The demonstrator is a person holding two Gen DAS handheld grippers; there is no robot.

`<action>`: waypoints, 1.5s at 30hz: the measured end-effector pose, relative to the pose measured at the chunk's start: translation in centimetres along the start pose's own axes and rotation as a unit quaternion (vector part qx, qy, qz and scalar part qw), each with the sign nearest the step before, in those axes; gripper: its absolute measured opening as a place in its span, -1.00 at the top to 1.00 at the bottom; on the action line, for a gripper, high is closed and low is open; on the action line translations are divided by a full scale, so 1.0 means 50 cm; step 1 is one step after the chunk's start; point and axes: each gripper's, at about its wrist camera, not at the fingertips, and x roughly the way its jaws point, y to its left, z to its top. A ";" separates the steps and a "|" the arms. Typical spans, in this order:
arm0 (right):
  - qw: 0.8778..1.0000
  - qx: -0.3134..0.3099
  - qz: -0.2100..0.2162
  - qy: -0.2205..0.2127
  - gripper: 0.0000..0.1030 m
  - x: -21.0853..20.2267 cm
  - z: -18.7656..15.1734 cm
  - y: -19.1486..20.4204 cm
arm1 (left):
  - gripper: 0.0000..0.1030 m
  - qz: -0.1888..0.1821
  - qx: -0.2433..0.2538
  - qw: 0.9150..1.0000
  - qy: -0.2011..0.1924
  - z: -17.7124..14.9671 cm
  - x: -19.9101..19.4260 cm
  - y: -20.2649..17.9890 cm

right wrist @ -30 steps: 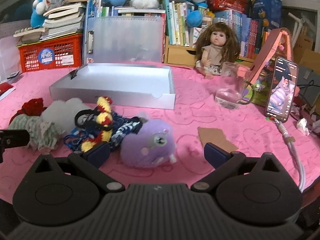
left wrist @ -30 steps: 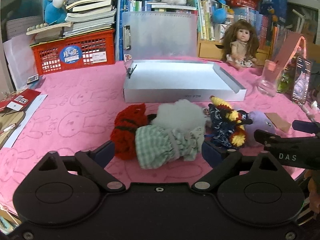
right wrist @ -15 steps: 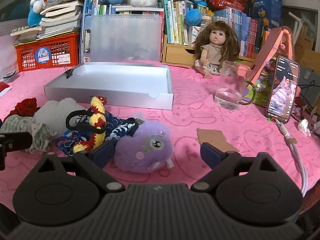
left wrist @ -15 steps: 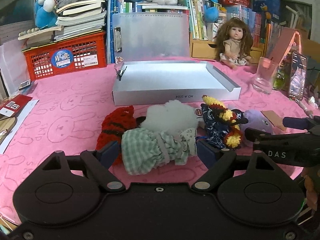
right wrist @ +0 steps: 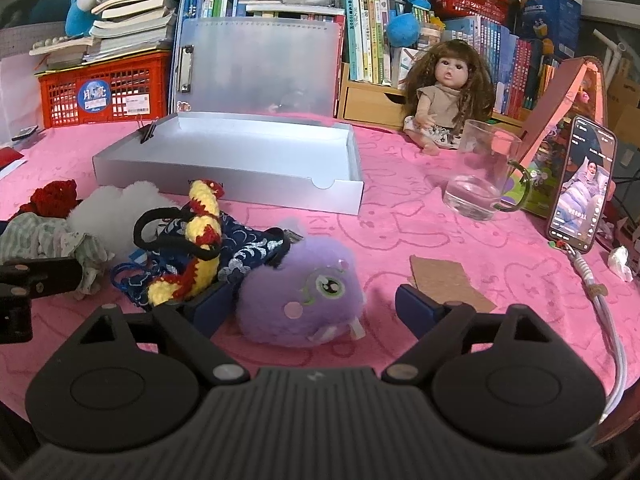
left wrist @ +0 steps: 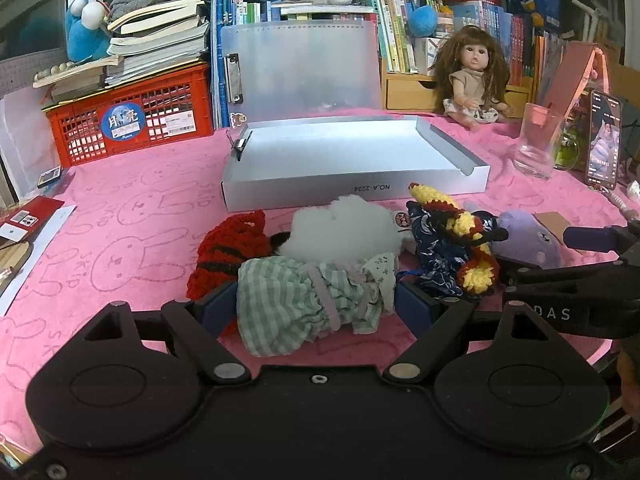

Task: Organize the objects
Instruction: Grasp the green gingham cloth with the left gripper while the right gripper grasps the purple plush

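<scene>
A: Toys for sorting lie in a loose row on a pink rabbit-print cloth (left wrist: 132, 208). Biggest thing first?

B: Silver-grey shallow box (left wrist: 352, 160), lid off, w/ nothing in it, sits just behind the row, centre of table. Prob. the bin, which would explain why toys wait right at its front wall.

A: And the toys?

B: L to R in left wrist view: red knitted piece (left wrist: 230, 248), white fluffy plush (left wrist: 344, 228), green-checked doll dress (left wrist: 304, 300) in front of the plush, navy patterned pouch (left wrist: 440, 260) w/ a yellow-and-red crocheted toy (left wrist: 460, 232) lying on it, then purple plush (right wrist: 304, 284) at the right end.

A: Grippers?

B: Left gripper (left wrist: 316, 304) straddles the dress; both blue pads sit right at its ends. Jaws have just been closing a little, dress btwn them. Can't tell if the pads press or only brush the cloth, so I'd not call it a grip yet. Right gripper (right wrist: 308, 304) is around the purple plush. Left pad is against its side, right pad clearly apart from it w/ bare cloth btwn. Jaws wide but have just been closing, plush inside.

A: Why both at once?

B: My guess: one toy per hand, both low and angled down so the fingers flank soft bodies before squeezing.

A: Small stuff nearby?

B: Brown card (right wrist: 448, 284) just beside the right pad; glass (right wrist: 480, 176) and propped phone (right wrist: 580, 184) farther right.
</scene>
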 end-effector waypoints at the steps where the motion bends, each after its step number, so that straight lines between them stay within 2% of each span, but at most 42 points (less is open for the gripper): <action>1: 1.000 0.000 0.001 0.000 -0.80 0.001 0.000 0.000 | -0.62 0.000 0.001 1.000 0.000 0.000 0.002 -0.001; 7: 1.000 0.000 0.004 0.000 -0.80 0.007 0.002 0.002 | -0.60 -0.003 0.001 1.000 -0.001 -0.001 0.013 -0.007; 10: 1.000 0.003 0.009 0.002 -0.79 0.012 0.001 0.001 | -0.44 -0.012 -0.001 1.000 -0.001 -0.003 0.016 -0.009; 12: 1.000 0.008 0.015 0.005 -0.75 0.013 0.001 -0.001 | -0.23 -0.022 -0.009 1.000 0.004 -0.004 0.018 -0.007; 15: 1.000 0.015 0.026 0.008 -0.65 0.011 -0.001 -0.004 | -0.03 -0.030 -0.019 0.999 0.004 -0.006 0.012 -0.003; 19: 0.999 0.026 0.021 0.010 -0.29 0.003 -0.005 -0.003 | 0.09 -0.035 -0.014 0.999 -0.001 -0.008 -0.002 -0.001; 20: 0.999 0.032 0.020 0.010 -0.28 0.000 -0.005 -0.004 | 0.15 -0.034 -0.014 0.999 -0.003 -0.008 -0.007 -0.002; 24: 0.998 0.052 0.018 0.000 -0.26 -0.018 -0.003 -0.012 | 0.19 -0.036 -0.021 0.999 -0.009 -0.006 -0.020 0.003; 28: 0.999 0.049 0.011 -0.019 -0.26 -0.038 0.006 -0.012 | 0.19 -0.037 -0.031 0.999 -0.022 -0.002 -0.035 0.007; 34: 0.999 0.045 0.010 -0.024 -0.26 -0.047 0.010 -0.008 | 0.19 -0.038 -0.037 0.998 -0.039 0.004 -0.056 0.016; 45: 0.999 0.042 0.005 -0.029 -0.26 -0.057 0.012 -0.008 | 0.19 -0.038 -0.050 0.997 -0.040 0.013 -0.062 0.028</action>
